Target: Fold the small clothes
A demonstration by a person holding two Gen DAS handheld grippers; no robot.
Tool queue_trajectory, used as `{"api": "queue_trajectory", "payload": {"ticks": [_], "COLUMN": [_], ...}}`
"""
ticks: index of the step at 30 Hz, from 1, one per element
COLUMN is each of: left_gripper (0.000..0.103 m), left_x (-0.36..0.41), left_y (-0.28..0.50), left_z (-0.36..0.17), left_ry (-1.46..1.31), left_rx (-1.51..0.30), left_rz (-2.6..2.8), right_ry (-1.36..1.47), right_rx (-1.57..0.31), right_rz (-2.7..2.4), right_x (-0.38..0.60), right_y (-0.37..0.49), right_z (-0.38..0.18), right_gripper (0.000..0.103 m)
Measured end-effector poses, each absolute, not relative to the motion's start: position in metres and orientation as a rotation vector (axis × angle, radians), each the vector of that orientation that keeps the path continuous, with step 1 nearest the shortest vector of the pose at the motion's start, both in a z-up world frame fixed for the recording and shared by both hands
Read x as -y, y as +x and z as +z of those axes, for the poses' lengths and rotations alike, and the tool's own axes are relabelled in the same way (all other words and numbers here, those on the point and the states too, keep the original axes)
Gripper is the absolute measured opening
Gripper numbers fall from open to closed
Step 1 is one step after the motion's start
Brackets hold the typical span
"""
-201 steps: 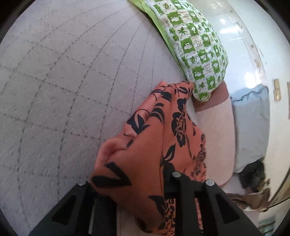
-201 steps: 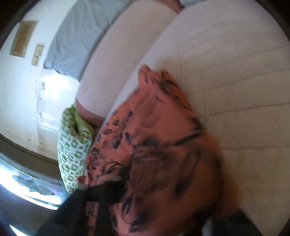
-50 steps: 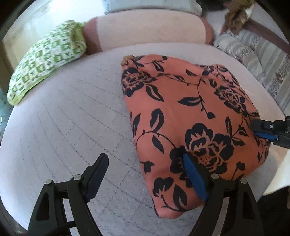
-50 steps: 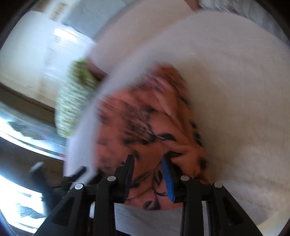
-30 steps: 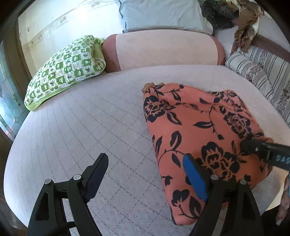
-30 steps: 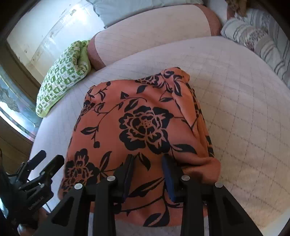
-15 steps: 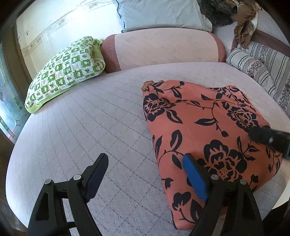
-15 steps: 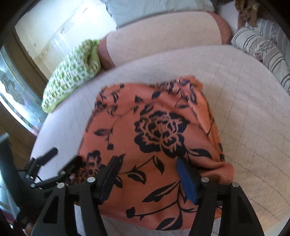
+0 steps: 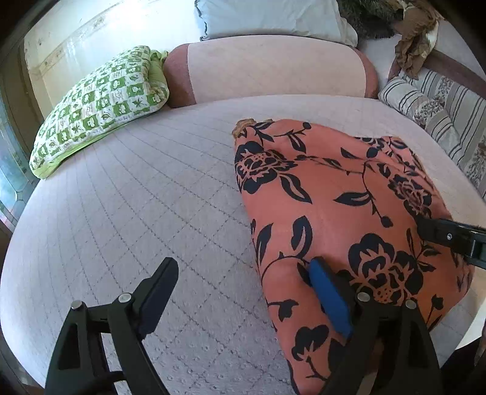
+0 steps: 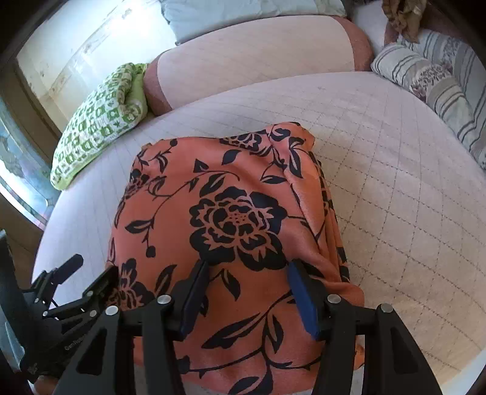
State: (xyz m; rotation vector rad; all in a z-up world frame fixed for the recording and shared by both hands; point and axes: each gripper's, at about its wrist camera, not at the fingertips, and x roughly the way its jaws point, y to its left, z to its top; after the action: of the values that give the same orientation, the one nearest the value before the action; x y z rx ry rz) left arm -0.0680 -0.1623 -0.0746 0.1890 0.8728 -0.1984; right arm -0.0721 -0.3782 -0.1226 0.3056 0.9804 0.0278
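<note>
On the far left, a green and white checked pillow (image 9: 100,103) lies at the edge of the bed (image 9: 127,212), against a pale wall. Next to it, toward the right, stands a pink bolster (image 9: 273,73) with darker ends, and a light blue pillow (image 9: 273,18) is behind it.

The left gripper (image 9: 240,288) is low over the quilted cover of the bed. Its fingers are spread wide. The left finger (image 9: 158,291) is above the bare cover, and the right one, with the blue pad, is over the left edge of the orange cloth with black flowers (image 9: 334,194). The pads do not press on anything, so this gripper holds nothing.

The cloth lies folded on the right part of the bed, close to the near edge. It is a rather flat packet, with small wrinkles at its far corner and along its right side.

The right gripper (image 10: 247,291) is above the near part of the cloth. Its fingers are about half open and have just been closing a little. The cloth passes under them, between the two blue pads, but the pads do not pinch it. In the left wrist view, one black finger of this gripper enters from the right side, above the cloth.

On the far right, a striped cushion (image 9: 425,103) lies beside the bed, and some brown crumpled fabric (image 9: 416,39) is behind it.
</note>
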Motion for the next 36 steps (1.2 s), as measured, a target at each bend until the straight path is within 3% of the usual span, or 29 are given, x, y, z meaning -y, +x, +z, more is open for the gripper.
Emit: {"api": "queue_trajectory", "payload": {"ticks": [10,12,18,20,22,26,36], "left_gripper": [0.088,0.088,0.088,0.088,0.089,0.09,0.09], "left_x": [0.138,0.139,0.152,0.16,0.165,0.172,0.151], "left_y": [-0.063,-0.06,-0.054,-0.052,-0.054,-0.055,-0.046], "left_z": [-0.044,-0.045,-0.065,-0.076,-0.081,-0.086,-0.058], "left_ry": [0.015,-0.01,0.014,0.057,0.091,0.142,-0.03], "left_rx": [-0.788,-0.808,-0.911,-0.95,-0.945,-0.936,-0.922], "left_rz": [-0.28,-0.342,-0.354,-0.345,-0.336,-0.339,-0.391], "right_ry": [0.468,0.494,0.518,0.486,0.436,0.337,0.453], "right_rx": [-0.785,-0.771,-0.76,-0.794,-0.846,-0.997,-0.927], "right_rz": [-0.022,-0.051,-0.071,-0.06,-0.042,-0.059,-0.059], "right_x": [0.422,0.434,0.448,0.441,0.431,0.413,0.431], "right_y": [-0.093,-0.094,-0.094,-0.091,-0.087,-0.072,-0.074], "right_z": [-0.09,-0.088,-0.09,-0.096,-0.104,-0.133,-0.117], "right_gripper": [0.062,0.066,0.066,0.059,0.034,0.034,0.037]}}
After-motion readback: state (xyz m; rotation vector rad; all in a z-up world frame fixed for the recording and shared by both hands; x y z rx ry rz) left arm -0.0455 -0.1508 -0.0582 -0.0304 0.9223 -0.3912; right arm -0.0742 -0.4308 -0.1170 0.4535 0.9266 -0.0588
